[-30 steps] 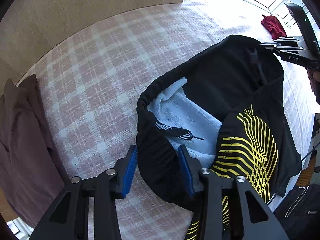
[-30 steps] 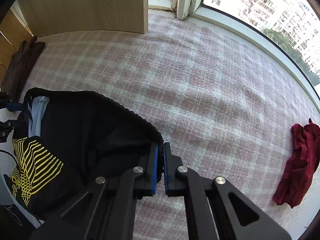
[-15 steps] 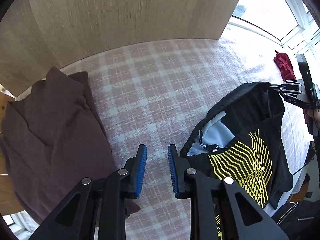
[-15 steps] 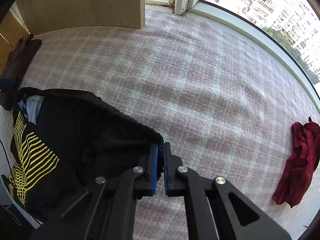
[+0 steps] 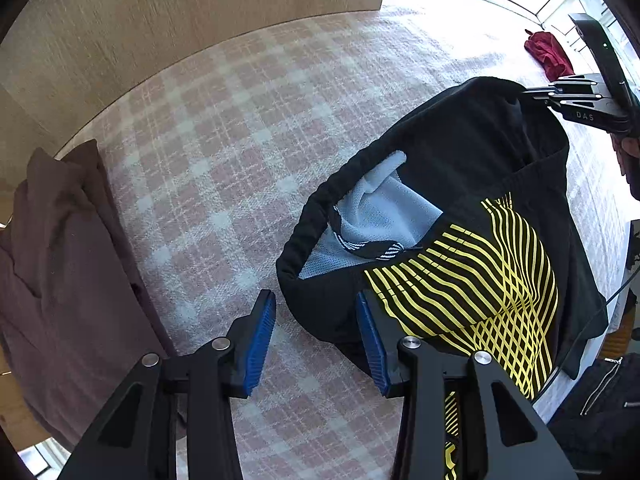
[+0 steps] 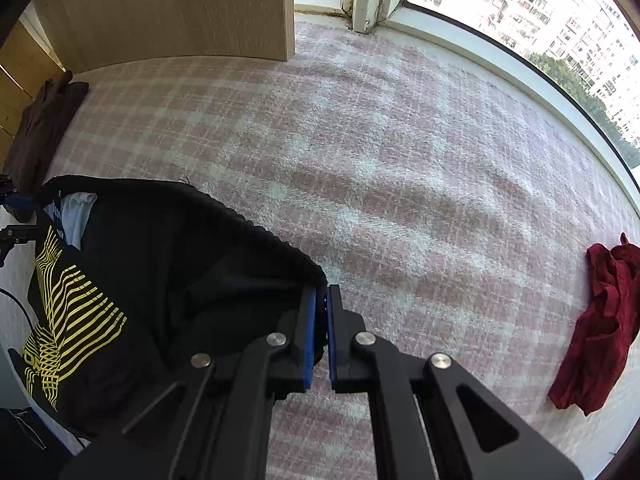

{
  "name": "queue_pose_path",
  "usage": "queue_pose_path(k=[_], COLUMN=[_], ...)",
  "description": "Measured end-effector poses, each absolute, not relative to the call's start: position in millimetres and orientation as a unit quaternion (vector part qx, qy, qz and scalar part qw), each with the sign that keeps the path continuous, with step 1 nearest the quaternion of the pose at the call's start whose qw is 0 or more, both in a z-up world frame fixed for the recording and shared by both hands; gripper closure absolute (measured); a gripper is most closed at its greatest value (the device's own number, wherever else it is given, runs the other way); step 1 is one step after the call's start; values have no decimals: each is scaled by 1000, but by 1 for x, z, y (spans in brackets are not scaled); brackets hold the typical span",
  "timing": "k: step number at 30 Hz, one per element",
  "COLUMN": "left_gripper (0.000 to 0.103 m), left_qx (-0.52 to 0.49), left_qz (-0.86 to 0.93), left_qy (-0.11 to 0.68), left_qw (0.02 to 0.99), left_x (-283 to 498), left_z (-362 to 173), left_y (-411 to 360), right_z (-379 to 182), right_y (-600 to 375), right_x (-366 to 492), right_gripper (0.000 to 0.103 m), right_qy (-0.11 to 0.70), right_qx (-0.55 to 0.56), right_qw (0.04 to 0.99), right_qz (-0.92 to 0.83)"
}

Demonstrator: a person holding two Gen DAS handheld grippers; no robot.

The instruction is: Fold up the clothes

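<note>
L claw points down over the pink-check blanket, jaws opening, blue pads spread; the waistband corner of the black shorts sits in the gap between them, but pads aren't pressing on it. Shorts are the landmark here: black w/ yellow line print, pale blue mesh lining showing at the open waist, lying bunched on the blanket near its edge. R claw is pressed together, pinching the shorts' far waistband corner; fabric is caught between its pads and drapes away from it. In L wrist view that R claw shows at the shorts' far upper corner, w/ a bit of a hand behind it. Beside the shorts, on the L claw's side, a brown garment lies heaped at the blanket's edge, apart from the shorts. Beyond the shorts, a light wood panel borders the blanket. Well apart from the shorts, past the R claw, a red garment lies crumpled near the window sill; buildings & trees outside the glass.
</note>
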State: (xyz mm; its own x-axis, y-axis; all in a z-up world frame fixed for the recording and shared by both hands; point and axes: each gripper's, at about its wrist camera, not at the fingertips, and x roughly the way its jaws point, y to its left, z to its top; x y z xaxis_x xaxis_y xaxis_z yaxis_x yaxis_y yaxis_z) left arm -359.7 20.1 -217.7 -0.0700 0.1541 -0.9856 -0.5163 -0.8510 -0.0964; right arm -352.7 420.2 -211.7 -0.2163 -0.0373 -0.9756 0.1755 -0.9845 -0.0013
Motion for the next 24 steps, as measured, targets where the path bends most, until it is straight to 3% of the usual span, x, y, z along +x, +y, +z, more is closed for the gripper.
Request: queue_pose_path(k=[3,4,5,6,8,13,15,17,20,22,24], left_gripper=[65,69,83,88,91,90,85,88,86,83,66], left_qx=[-628,-621,-617,-613,-611,-624,-622,-612,-601,-594,-587], left_qz=[717,719,722,726,734,740,751,767,777,777,773], left_qy=[168,182,180,175,132,8,-29,-26,3,32,61], left_qw=[251,253,256,259,265,251,220,192,188,205,235], left_x=[-353,-350,-351,-352,-361,-387,-388,-390,-385,-379,-371], left_z=[-216,-215,-213,-210,-202,-199,-201,-201,-191,-187,-184], left_y=[32,36,37,37,28,-19,-41,-54,-59,-47,-28], right_z=[-214,-214,-214,-214,-214,-213,-209,-202,-189,-184,-180], right_y=[421,422,422,422,423,432,436,440,445,444,439], right_x=[-352,-352,-351,-351,-350,-347,-345,-339,-328,-326,-317], right_gripper=[98,98,98,98,98,98,97,94,91,83,83], right_qy=[53,51,49,47,43,11,-9,-27,-17,3,14], right_qx=[624,625,625,625,625,621,612,601,581,575,571], right_qw=[67,66,65,66,65,70,79,89,94,89,88], right_qz=[-777,-776,-777,-777,-777,-780,-787,-794,-808,-813,-816])
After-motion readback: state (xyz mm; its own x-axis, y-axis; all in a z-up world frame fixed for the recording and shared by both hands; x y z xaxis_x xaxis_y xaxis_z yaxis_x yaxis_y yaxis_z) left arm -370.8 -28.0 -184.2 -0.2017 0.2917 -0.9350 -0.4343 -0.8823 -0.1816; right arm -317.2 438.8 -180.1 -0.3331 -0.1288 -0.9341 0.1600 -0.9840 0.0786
